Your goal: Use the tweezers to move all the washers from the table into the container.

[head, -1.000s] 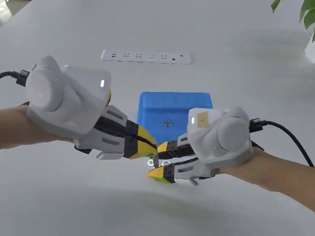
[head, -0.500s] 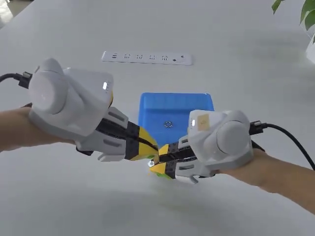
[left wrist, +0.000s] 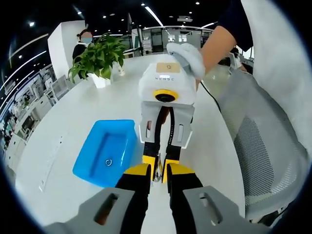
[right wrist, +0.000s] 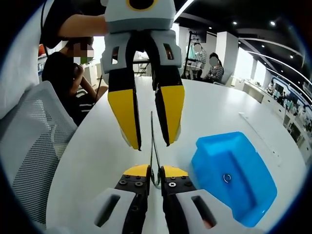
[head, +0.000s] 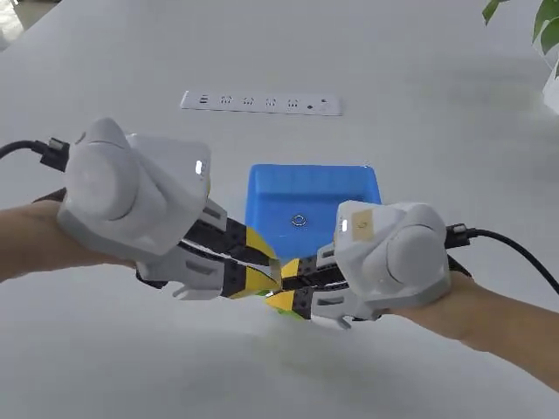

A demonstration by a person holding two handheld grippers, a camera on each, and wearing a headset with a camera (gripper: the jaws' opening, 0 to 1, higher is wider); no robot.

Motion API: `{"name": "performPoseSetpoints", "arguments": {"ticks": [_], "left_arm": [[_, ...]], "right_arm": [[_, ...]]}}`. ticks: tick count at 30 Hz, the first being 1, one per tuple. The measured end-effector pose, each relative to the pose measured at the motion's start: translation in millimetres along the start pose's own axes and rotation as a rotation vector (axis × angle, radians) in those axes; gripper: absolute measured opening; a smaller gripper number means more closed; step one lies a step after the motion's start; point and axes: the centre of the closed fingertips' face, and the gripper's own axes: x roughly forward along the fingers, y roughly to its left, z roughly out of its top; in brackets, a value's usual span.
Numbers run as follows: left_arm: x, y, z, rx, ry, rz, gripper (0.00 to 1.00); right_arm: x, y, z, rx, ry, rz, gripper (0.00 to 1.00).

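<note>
Since one second ago the left gripper has come nearer and lower, so its body now covers more of the desk. Its claw has moved in to the tip of the right gripper. The spot just before the container, where two washers lay free, is now covered by both claws. One washer, a small bright ring, lies flat on the blue floor of the container. A power strip lies well behind.

From the left gripper view, the right gripper faces back, tip to tip, and the thin tweezers stand between the yellow tips. The container is at the left with its single washer inside.

From the right gripper view, its own claw is clamped on the tweezers at their low end, and the two thin blades rise upward. The left claw is apart, one yellow finger on each side of the blades, not pressing them as far as I can tell.

I judge the step to be setting the tweezers properly before the next pick. To do it well, the left claw should close slowly and squarely on the flat sides of the blades, so that they do not twist or slip out. The washers are thin and flat, so the tweezer tips must go down very low to the desk.
</note>
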Motion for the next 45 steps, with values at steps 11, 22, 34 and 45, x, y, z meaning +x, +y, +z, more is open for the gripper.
{"name": "performPoseSetpoints", "arguments": {"ticks": [11,22,34,45], "left_arm": [[-11.5,5.6,0.7,-0.038,-0.025,0.048,0.32],[-36.8,9.1,-4.8,-0.088,-0.075,0.197,0.65],[-57.5,7.7,-24.0,-0.212,-0.121,0.324,0.9],[-71.2,21.4,-40.6,-0.28,-0.133,0.43,0.99]], "right_arm": [[-6.1,2.4,9.4,0.013,-0.025,0.003,0.09],[-29.3,1.8,27.4,-0.032,-0.03,0.019,0.09],[-64.0,-14.1,61.3,-0.032,-0.089,-0.002,0.09],[-85.2,-73.0,67.4,-0.054,-0.075,-0.089,0.09]]}}
